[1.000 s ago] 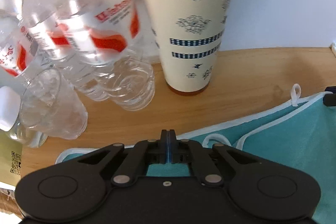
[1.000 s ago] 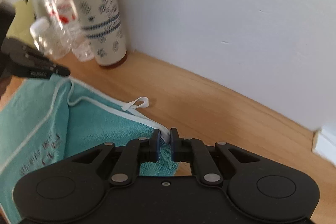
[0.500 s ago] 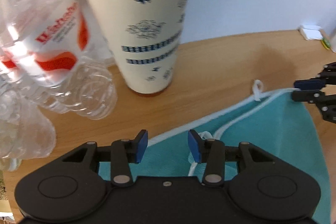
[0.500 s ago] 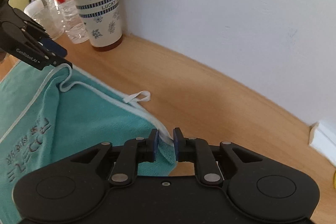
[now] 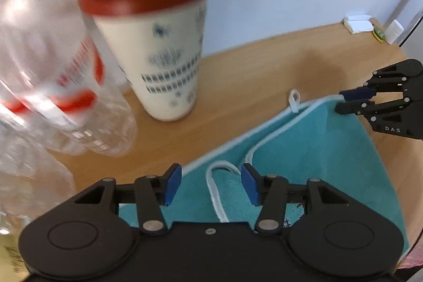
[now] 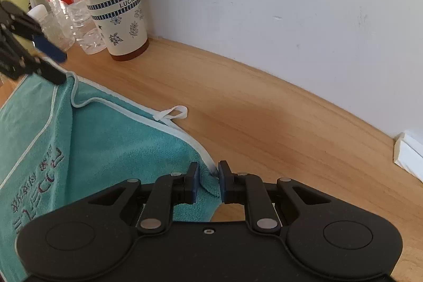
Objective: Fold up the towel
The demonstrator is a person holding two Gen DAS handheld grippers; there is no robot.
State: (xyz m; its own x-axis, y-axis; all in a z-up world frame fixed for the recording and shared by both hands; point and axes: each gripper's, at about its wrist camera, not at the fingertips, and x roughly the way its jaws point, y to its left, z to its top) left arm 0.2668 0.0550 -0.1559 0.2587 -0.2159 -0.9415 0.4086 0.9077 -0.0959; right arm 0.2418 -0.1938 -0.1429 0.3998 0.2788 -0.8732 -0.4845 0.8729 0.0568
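A teal towel (image 5: 317, 149) with white trim and a hanging loop (image 5: 294, 99) lies folded double on the wooden table (image 5: 251, 75). My left gripper (image 5: 210, 184) is open just above the towel's far left corner, with a curl of white trim lying loose between its fingers. In the right wrist view the towel (image 6: 105, 144) shows dark embroidery. My right gripper (image 6: 208, 185) is open, jaws a small gap apart, and the far right corner sits slack between them. Each gripper shows in the other's view: the right gripper (image 5: 343, 101) and the left gripper (image 6: 50, 62).
A cream cup with a red lid (image 5: 164, 65) and several clear plastic bottles (image 5: 53, 70) stand close ahead of the left gripper, against the white wall. The same cup (image 6: 119, 15) is at the far left. White blocks (image 6: 407, 152) sit at the table's right end.
The left gripper went from shut on the towel corner to wide open, and the corner now lies loose. The right jaws spread from shut on the corner to a small gap.
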